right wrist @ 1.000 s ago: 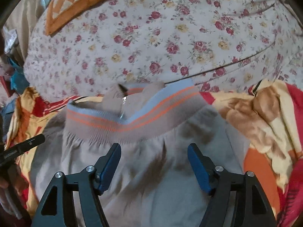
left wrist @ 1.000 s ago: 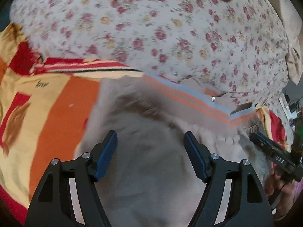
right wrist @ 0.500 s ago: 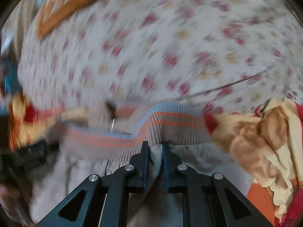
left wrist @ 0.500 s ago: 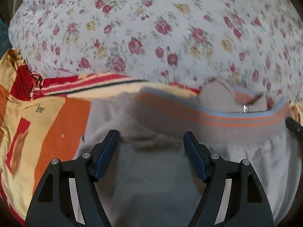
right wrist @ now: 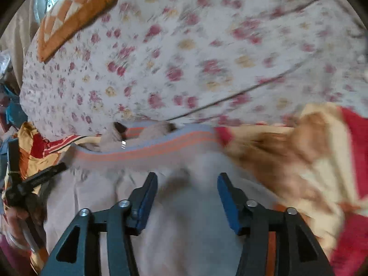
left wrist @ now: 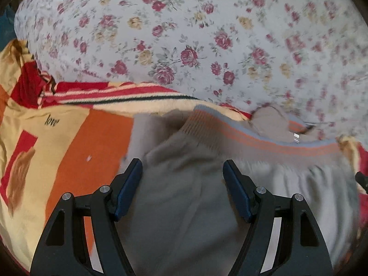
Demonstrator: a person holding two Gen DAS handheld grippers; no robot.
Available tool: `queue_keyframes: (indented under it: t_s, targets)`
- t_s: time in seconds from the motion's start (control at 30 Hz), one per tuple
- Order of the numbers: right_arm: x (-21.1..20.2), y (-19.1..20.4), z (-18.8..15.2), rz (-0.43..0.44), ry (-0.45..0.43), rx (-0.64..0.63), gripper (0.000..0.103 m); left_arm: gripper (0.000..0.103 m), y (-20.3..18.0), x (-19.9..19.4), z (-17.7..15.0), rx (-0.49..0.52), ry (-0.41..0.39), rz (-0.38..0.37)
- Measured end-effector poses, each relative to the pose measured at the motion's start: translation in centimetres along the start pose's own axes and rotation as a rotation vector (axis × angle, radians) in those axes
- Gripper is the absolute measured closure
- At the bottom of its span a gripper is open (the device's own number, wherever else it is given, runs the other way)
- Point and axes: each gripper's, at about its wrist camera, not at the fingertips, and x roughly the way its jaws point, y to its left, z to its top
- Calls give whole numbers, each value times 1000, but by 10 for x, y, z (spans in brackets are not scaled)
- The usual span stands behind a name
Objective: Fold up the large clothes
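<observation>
- A grey garment (left wrist: 188,207) with a ribbed band striped in orange and pale blue (left wrist: 264,140) lies spread on a blanket (left wrist: 76,151) patterned in orange, yellow and red, which bears the word "love".
- Beyond the blanket stretches a white bedsheet (left wrist: 184,34) printed with red and yellow roses; in the right wrist view an orange checked cushion (right wrist: 76,11) rests on it at the upper left.
- The left gripper (left wrist: 182,179) hangs above the grey cloth below the striped band, its blue-padded jaws spread wide and not clamped on anything.
- The right gripper (right wrist: 187,192) is over the same garment just below the band (right wrist: 147,148); its jaws are opening, with grey cloth (right wrist: 188,230) visible in the gap beneath them, and the pads do not press on it.
- A small shiny metal piece (right wrist: 123,144) sits at the band near a folded grey flap.
- In the right wrist view the other gripper and the hand (right wrist: 17,218) that holds it show at the left edge, over the garment's side.
- Both views are blurred in places, most of all the blanket on the right in the right wrist view.
</observation>
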Motion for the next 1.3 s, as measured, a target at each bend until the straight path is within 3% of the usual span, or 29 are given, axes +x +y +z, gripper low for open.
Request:
queue_keyframes:
  t_s: [0.07, 0.27, 0.3, 0.33, 0.37, 0.4, 0.5, 0.6, 0.73, 0.83, 0.93, 0.97, 1.0, 1.17, 1.3]
  targets:
    - [-23, -16, -14, -20, -15, 15, 25, 30, 13, -19, -12, -2, 7, -30]
    - [-46, -36, -66, 8, 56, 2, 25, 30, 55, -59, -53, -34, 24, -74]
    - [-44, -35, -76, 25, 70, 0, 29, 30, 61, -63, -60, -45, 33, -81]
    - [-42, -34, -85, 38, 82, -1, 43, 30, 65, -68, -66, -52, 46, -91]
    - [-42, -30, -93, 49, 85, -9, 76, 30, 70, -73, -70, -53, 52, -98]
    - [-43, -24, -99, 57, 81, -30, 87, 30, 71, -77, -76, -49, 56, -102]
    - [-61, -8, -105, -1, 37, -133, 94, 30, 72, -87, -94, -20, 58, -110]
    - [-63, -23, -112, -61, 45, -94, 100, 30, 71, -86, -106, 6, 72, -116]
    - [-55, -37, -117, -107, 84, -53, 101, 30, 72, -76, -111, -21, 89, -142]
    - [-73, -35, -113, -117, 49, -46, 100, 30, 70, -77, -111, -19, 72, -105]
    - [-98, -33, -107, -118, 13, -8, 76, 30, 64, -88, -105, -20, 31, -119]
    - [-105, -29, -105, -95, -1, -4, 58, 30, 62, -91, -101, -15, 19, -113]
    - [-111, -23, -103, -66, -21, -6, 50, 30, 58, -93, -98, -9, 10, -102]
    - [-97, 35, -89, 76, -18, -84, 50, 30, 44, -81, -85, -44, 10, -73]
    - [-60, 85, -89, 115, 5, -165, 50, 30, 38, -64, -83, -44, 3, -3]
